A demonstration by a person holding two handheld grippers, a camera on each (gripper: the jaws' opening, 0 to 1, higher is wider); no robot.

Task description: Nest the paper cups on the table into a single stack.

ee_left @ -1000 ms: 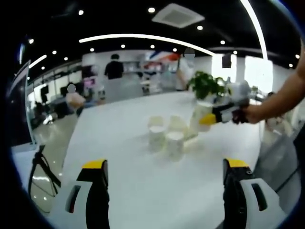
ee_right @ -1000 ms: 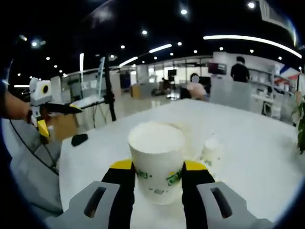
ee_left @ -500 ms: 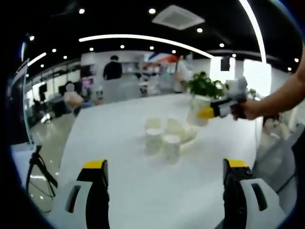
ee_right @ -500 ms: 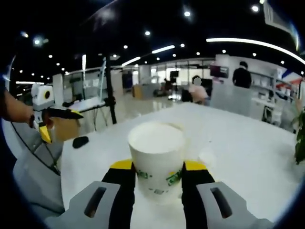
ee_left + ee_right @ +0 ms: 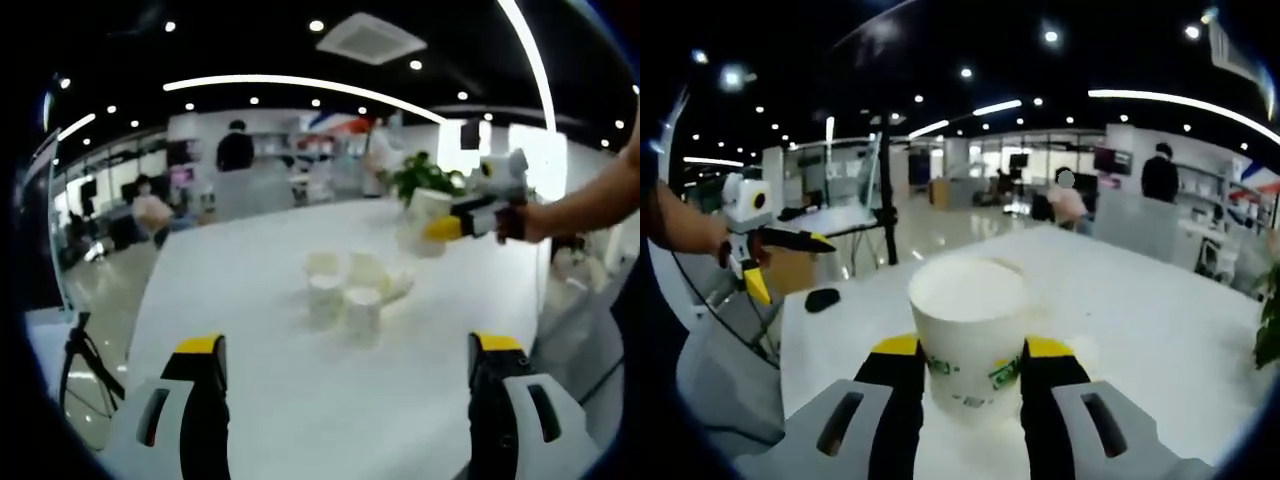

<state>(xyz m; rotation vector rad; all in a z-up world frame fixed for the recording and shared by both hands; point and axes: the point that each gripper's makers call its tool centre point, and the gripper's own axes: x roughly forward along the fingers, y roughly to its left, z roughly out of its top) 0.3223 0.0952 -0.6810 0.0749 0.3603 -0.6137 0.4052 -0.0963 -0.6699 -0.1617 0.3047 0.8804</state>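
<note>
The right gripper point(image 5: 970, 365) clamps a cup point(image 5: 969, 330) above the table point(image 5: 1160, 330), its base hidden by the jaws. The left gripper point(image 5: 345, 365) hangs open, empty. Blurred cups point(image 5: 350, 292) cluster mid-table; their count is unclear.

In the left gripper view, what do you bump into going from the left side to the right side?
Left tongs' left-hand jaw, then the paper cups on the table, then the cup held in the right tongs, then the person's hand.
</note>
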